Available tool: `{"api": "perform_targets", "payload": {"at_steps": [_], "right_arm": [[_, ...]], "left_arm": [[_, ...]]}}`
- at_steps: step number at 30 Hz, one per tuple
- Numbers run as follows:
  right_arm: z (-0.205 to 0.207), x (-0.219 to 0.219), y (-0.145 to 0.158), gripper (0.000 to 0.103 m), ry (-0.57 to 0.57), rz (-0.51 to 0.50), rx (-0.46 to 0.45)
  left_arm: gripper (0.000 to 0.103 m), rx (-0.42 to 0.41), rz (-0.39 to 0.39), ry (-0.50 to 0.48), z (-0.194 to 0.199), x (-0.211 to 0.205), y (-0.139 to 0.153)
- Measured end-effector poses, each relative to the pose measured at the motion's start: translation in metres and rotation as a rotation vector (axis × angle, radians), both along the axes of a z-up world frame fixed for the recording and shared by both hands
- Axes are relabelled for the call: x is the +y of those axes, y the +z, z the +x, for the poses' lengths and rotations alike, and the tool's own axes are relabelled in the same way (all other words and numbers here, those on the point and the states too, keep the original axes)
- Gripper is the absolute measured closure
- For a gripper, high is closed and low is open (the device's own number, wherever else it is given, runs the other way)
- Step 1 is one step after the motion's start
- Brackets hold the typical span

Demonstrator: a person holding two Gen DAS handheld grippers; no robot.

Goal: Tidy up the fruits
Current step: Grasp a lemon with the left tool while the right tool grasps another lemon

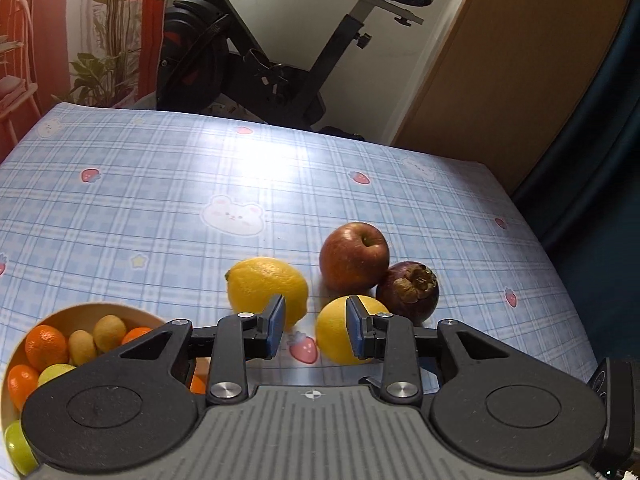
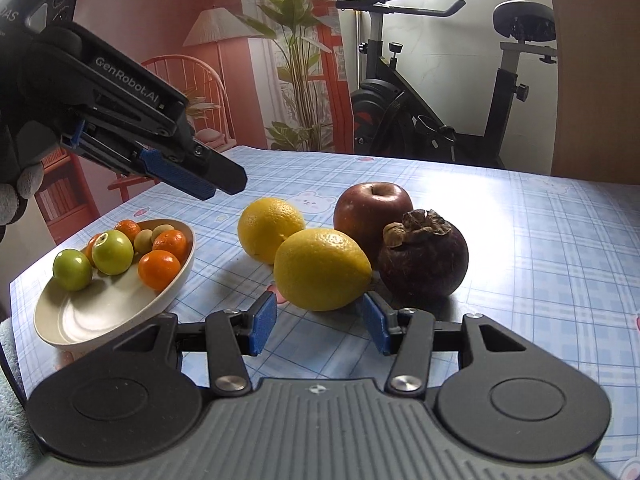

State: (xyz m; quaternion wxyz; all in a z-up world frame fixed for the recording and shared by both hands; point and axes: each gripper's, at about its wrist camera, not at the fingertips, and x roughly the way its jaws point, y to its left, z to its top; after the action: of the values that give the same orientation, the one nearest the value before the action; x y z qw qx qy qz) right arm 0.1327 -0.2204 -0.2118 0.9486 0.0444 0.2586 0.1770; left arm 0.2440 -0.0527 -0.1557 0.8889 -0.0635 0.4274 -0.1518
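Note:
Two lemons, a red apple and a dark mangosteen sit together on the blue checked tablecloth. In the left wrist view my left gripper [image 1: 316, 324] stands open and empty, low over the cloth. One lemon [image 1: 266, 286] lies behind its left finger, the other lemon [image 1: 336, 334] behind its right finger, with the apple [image 1: 354, 258] and mangosteen [image 1: 408, 288] beyond. In the right wrist view my right gripper [image 2: 319, 322] is open, its pads apart on either side of the near lemon's [image 2: 320, 268] front without pressing it. The far lemon [image 2: 268, 226], apple [image 2: 372, 212] and mangosteen [image 2: 424, 256] lie behind.
A cream bowl [image 2: 92, 312] at the table's left holds several small oranges, green fruits and brownish ones; its rim [image 1: 92, 306] shows at lower left. A gloved hand holds the left gripper [image 2: 224, 188] above the bowl. An exercise bike [image 2: 440, 112] stands past the far edge.

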Motion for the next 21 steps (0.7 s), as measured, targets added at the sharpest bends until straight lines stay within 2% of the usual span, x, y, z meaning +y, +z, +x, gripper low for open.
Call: {"api": "perform_targets", "payload": {"at_steps": [7,18,21], "right_arm": [[0.008,-0.003,-0.002,0.052,0.015,0.028,0.042],[0.020,-0.003,-0.004,0.052,0.035,0.039,0.082],[0.020,-0.004,-0.004,0.052,0.034,0.046,0.084]], "left_arm": [[0.069,0.042,0.003,-0.047,0.017,-0.033,-0.012],[0.069,0.069,0.045,-0.065,0.031,-0.040,-0.026],[0.069,0.050,0.070,-0.090,0.029,-0.045,-0.025]]}}
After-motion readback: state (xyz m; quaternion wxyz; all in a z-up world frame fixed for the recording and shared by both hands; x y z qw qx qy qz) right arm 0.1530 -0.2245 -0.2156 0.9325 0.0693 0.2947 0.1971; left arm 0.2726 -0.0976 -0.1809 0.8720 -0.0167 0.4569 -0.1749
